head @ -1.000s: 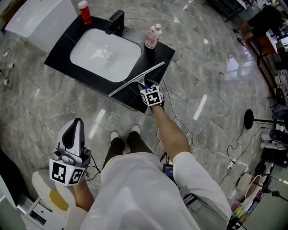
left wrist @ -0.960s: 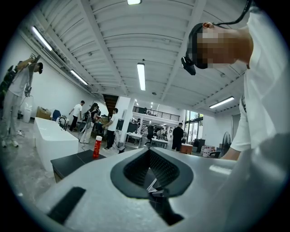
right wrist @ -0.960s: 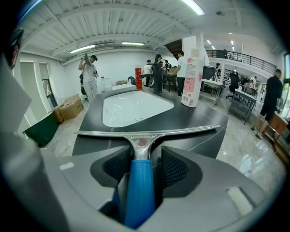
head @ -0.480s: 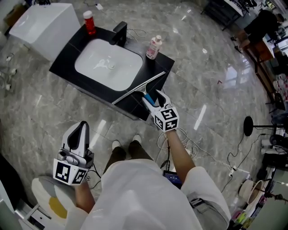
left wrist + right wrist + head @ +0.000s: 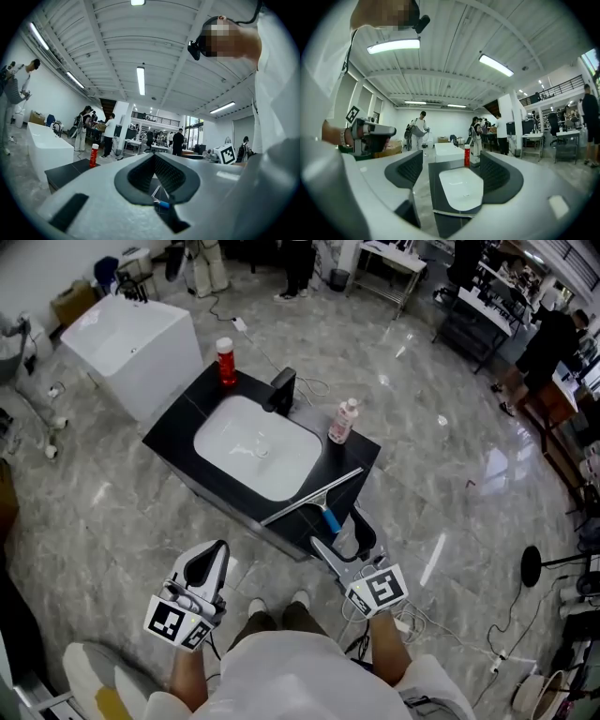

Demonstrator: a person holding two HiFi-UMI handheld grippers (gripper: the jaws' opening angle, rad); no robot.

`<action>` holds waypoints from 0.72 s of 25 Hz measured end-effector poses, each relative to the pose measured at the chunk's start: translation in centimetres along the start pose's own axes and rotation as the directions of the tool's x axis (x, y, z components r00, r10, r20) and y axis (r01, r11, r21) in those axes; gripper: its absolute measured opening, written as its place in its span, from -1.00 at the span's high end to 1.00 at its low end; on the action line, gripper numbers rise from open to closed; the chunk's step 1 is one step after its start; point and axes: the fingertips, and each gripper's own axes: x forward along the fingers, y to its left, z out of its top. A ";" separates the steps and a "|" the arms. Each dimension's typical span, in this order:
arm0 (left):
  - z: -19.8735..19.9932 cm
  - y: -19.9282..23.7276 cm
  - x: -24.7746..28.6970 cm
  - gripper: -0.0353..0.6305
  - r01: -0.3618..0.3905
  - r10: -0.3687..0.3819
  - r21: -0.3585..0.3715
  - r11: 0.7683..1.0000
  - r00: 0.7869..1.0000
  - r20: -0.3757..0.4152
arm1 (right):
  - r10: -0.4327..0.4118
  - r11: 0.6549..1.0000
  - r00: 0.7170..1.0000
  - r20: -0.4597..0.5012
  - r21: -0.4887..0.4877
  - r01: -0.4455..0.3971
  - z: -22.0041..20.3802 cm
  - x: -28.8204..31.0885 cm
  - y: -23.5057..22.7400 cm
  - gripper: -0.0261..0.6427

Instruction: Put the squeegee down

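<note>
One squeegee (image 5: 314, 495) is counted at the frame's centre. One black counter (image 5: 183, 427), one white basin (image 5: 258, 446) and one faucet (image 5: 281, 390) are counted. Two bottles are seen: a red bottle (image 5: 225, 362) and a pink bottle (image 5: 344, 421). One white tub (image 5: 131, 343) is counted at upper left. Perhaps four people (image 5: 551, 341) are made out along the top edge, most of them cropped.

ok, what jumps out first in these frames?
A black counter with a white sink basin stands alone in the middle of the grey marble floor. The squeegee lies across the counter's near right corner, with its blue handle at the near end. Just off that corner the right claw has just been opening, and its jaws stand wide apart with nothing between them.
</note>
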 end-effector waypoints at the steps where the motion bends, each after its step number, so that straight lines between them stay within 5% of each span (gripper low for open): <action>1: 0.2 -0.1 0.1 0.89 0.004 -0.004 0.002 1.000 1.000 0.002 | -0.003 1.000 1.000 0.026 -0.007 0.003 1.3 -0.1 0.1 -0.20; 8: 0.9 -0.2 0.1 0.89 0.019 -0.019 0.008 1.000 1.000 0.005 | -0.064 0.997 0.988 0.140 -0.026 0.068 6.2 -1.5 -0.1 -0.11; 18: 1.7 -0.1 -0.4 0.89 0.011 -0.011 0.018 1.000 1.000 0.013 | -0.036 0.997 0.987 0.157 -0.061 0.046 8.0 -1.4 1.4 -0.09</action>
